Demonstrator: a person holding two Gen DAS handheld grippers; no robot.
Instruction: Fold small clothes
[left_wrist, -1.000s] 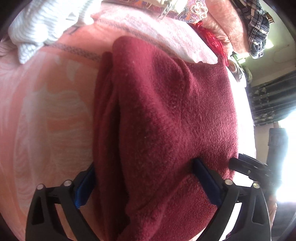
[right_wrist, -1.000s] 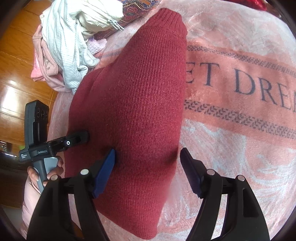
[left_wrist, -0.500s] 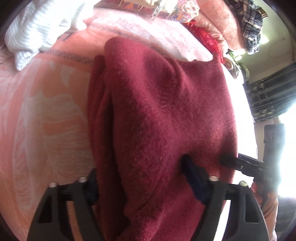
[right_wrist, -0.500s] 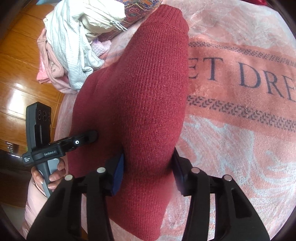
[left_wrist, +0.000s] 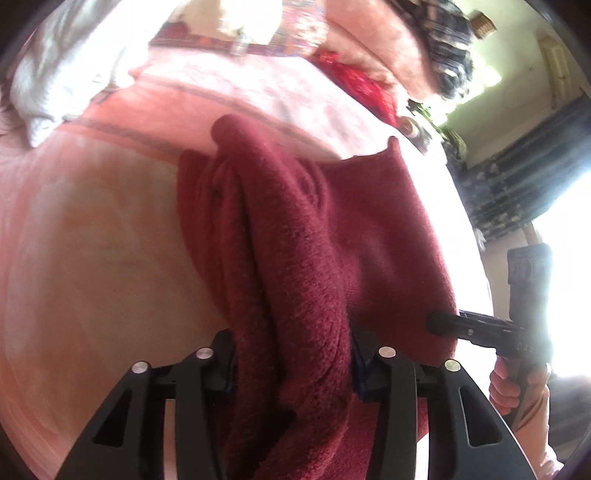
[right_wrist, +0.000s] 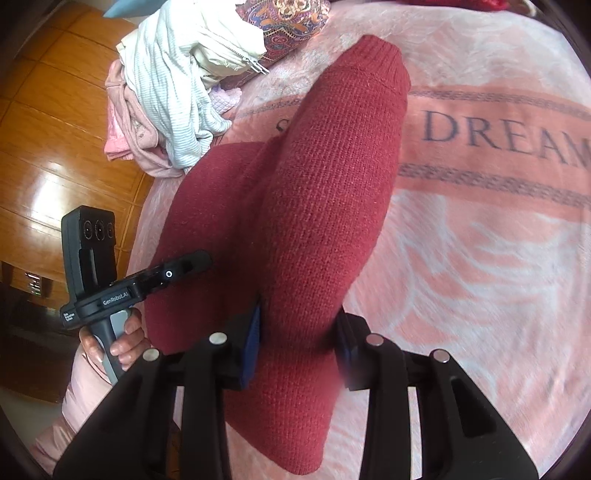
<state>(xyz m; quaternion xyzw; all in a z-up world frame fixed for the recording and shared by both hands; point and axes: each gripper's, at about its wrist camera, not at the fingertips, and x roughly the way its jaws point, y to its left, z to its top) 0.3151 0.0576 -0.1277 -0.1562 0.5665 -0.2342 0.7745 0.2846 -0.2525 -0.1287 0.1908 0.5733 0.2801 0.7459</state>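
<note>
A dark red knitted sweater (left_wrist: 332, 236) lies on a pink blanket (left_wrist: 92, 240). My left gripper (left_wrist: 293, 354) is shut on a bunched fold of the sweater near its edge. In the right wrist view the sweater (right_wrist: 332, 184) rises in a long ridge, and my right gripper (right_wrist: 299, 339) is shut on its near end. The left gripper (right_wrist: 177, 269) also shows there at the sweater's left side. The right gripper (left_wrist: 465, 325) shows in the left wrist view at the sweater's right edge.
A pile of white and pink clothes (right_wrist: 184, 92) lies at the blanket's far left corner, next to a patterned cushion (right_wrist: 288, 22). The blanket (right_wrist: 480, 221) carries the word DREAM. A wooden floor (right_wrist: 48, 129) lies beyond the bed edge. Red and plaid fabrics (left_wrist: 369, 85) lie at the back.
Both grippers closed from open onto the sweater and lifted it. The fabric now bunches into raised ridges between the jaws. Both views are slightly blurred by motion.
</note>
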